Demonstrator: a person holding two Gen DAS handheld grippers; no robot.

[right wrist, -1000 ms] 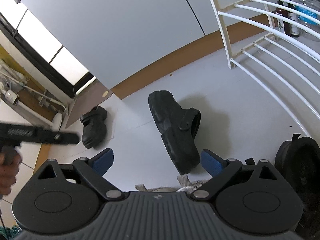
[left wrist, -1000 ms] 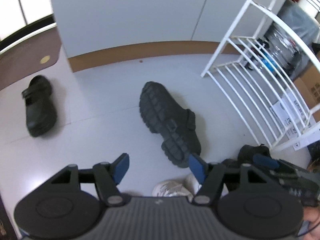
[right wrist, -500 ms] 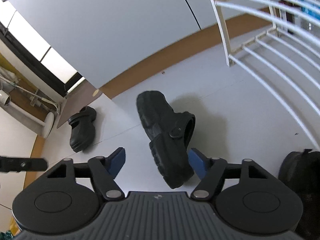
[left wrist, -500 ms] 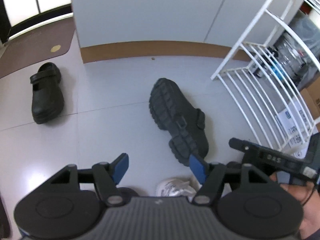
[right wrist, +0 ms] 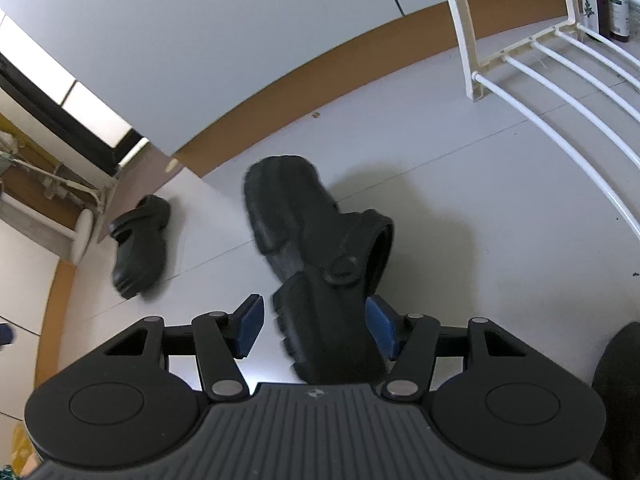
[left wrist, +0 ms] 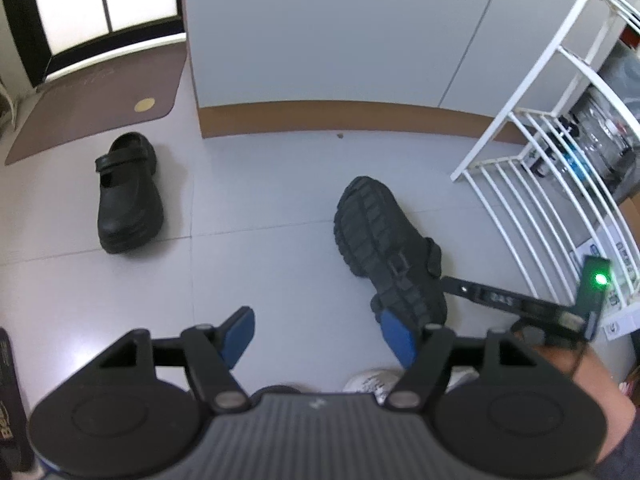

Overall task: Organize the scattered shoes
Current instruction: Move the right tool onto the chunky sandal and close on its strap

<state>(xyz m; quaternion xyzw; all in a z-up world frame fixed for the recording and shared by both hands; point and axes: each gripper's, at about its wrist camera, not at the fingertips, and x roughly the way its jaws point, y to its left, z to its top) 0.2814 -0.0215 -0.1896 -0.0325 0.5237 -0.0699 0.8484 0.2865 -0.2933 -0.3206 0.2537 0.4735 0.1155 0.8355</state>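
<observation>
Right gripper (right wrist: 312,326) has descended since a second ago; narrowed jaws now straddle tipped black clog (right wrist: 320,264), left pad clear. Left gripper (left wrist: 320,334) open, empty.

The left tongs (left wrist: 318,336) point steeply down, their 2 blue-padded jaws standing wide apart and opening, with nothing between the pads. The right tongs (right wrist: 316,330) also tilt downward; their 2 jaws straddle the heel of a clog (right wrist: 320,272) lying on its side. The right pad sits against the clog, while the left pad stands just clear of the sole. In the left wrist view, the right hand (left wrist: 560,350) shows at the right edge, gripping its tool's handle.
</observation>
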